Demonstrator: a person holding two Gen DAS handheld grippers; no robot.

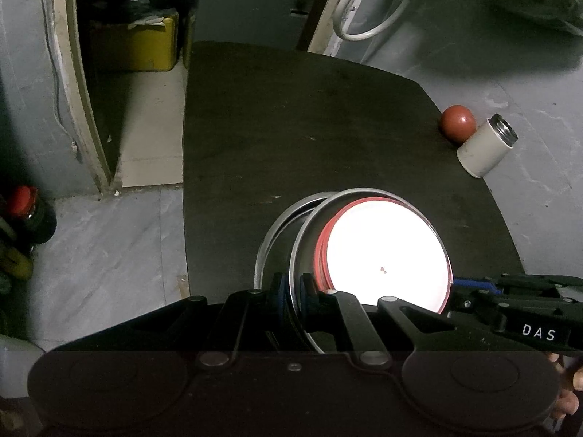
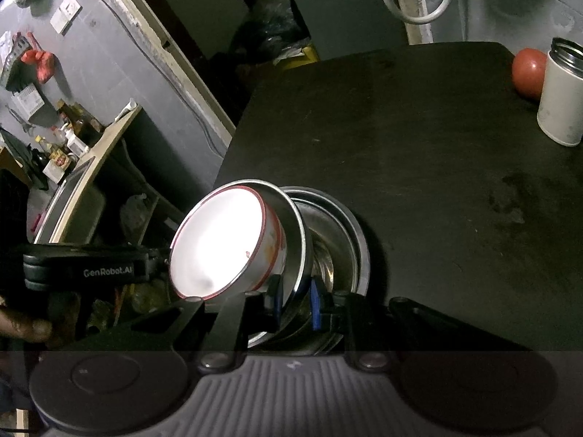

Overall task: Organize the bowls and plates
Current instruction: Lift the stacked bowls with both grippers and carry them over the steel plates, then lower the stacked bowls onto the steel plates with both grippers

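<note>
A steel dish (image 1: 304, 233) carries a white bowl with a red rim (image 1: 386, 255) and sits tilted over a second steel bowl (image 1: 277, 224) on the dark table (image 1: 291, 127). My left gripper (image 1: 295, 291) is shut on the dish's near rim. My right gripper (image 2: 296, 302) is shut on the opposite rim of the steel dish (image 2: 297, 233), with the white bowl (image 2: 218, 244) to its left and the lower steel bowl (image 2: 342, 240) beneath. Each gripper shows in the other's view: right gripper (image 1: 470, 284), left gripper (image 2: 153, 266).
A red ball-like fruit (image 1: 458, 122) and a white canister with a steel mouth (image 1: 486, 145) stand at the table's far right edge. The table's left edge drops to a tiled floor. A yellow box (image 1: 145, 43) sits in the doorway beyond.
</note>
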